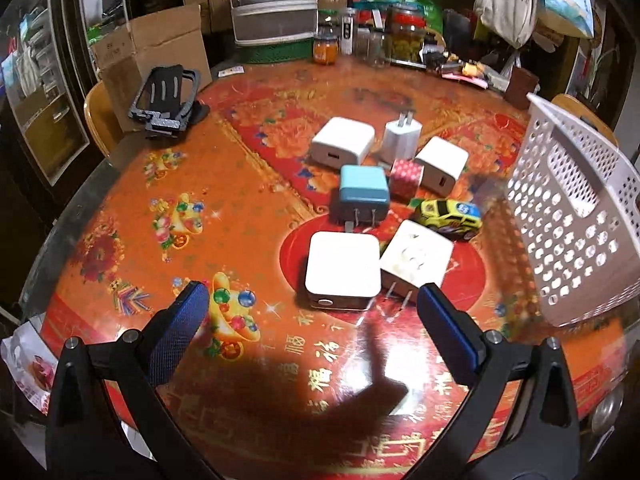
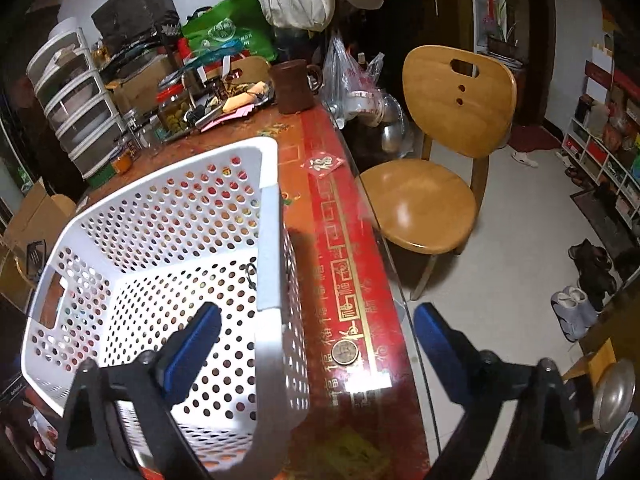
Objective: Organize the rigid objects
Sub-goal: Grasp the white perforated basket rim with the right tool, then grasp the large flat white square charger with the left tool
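Note:
Several white chargers, among them a square one [image 1: 342, 266] and one with bare prongs [image 1: 416, 258], lie grouped on the red patterned table [image 1: 200, 240]. A blue charger [image 1: 364, 196], a red dotted cube [image 1: 406, 176] and a yellow toy car [image 1: 448, 216] lie among them. My left gripper [image 1: 313, 287] hovers open just in front of the square charger, holding nothing. To the right stands a white perforated basket [image 1: 572, 216], which looks empty. My right gripper [image 2: 318, 309] is open astride the basket's near wall [image 2: 268, 240], one finger inside and one outside, with neither pad touching it.
A black phone holder [image 1: 166, 96] sits at the table's far left. Jars [image 1: 406, 36], a drawer unit [image 1: 274, 4] and bags crowd the back. A brown mug [image 2: 292, 86] and a coin [image 2: 346, 352] are on the table. A wooden chair [image 2: 440, 152] stands beyond the table edge.

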`<state>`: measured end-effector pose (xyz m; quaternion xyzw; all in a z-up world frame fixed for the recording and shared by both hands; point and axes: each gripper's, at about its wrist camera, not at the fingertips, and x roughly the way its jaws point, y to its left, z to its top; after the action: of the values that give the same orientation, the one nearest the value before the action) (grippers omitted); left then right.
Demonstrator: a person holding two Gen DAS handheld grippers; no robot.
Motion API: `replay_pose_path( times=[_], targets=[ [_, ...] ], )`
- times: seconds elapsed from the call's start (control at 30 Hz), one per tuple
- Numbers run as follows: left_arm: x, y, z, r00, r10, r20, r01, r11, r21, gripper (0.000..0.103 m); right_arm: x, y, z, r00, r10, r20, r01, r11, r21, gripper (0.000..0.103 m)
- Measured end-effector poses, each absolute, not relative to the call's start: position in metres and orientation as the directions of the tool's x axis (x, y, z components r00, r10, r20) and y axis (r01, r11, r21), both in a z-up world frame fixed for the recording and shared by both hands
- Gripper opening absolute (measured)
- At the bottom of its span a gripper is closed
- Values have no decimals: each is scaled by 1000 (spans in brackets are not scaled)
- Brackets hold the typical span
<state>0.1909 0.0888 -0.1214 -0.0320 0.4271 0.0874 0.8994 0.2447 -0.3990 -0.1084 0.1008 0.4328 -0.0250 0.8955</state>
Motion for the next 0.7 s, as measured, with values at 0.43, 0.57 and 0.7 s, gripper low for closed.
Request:
replay_pose_path(
  times=[0.43, 0.57, 0.7],
  targets=[
    [218, 89, -151, 570, 107, -814, -120, 992, 46, 102, 255, -376, -123, 560, 85, -824, 95, 982, 165, 34],
    [218, 94, -151, 570, 113, -814, -117, 992, 56, 102, 255, -370, -123, 549, 70, -833, 86, 986, 139, 26],
    [214, 102, -145, 590, 97, -802, -120, 992, 32, 100, 255, -370, -123, 545, 62, -836, 93, 987, 134, 25]
  ],
)
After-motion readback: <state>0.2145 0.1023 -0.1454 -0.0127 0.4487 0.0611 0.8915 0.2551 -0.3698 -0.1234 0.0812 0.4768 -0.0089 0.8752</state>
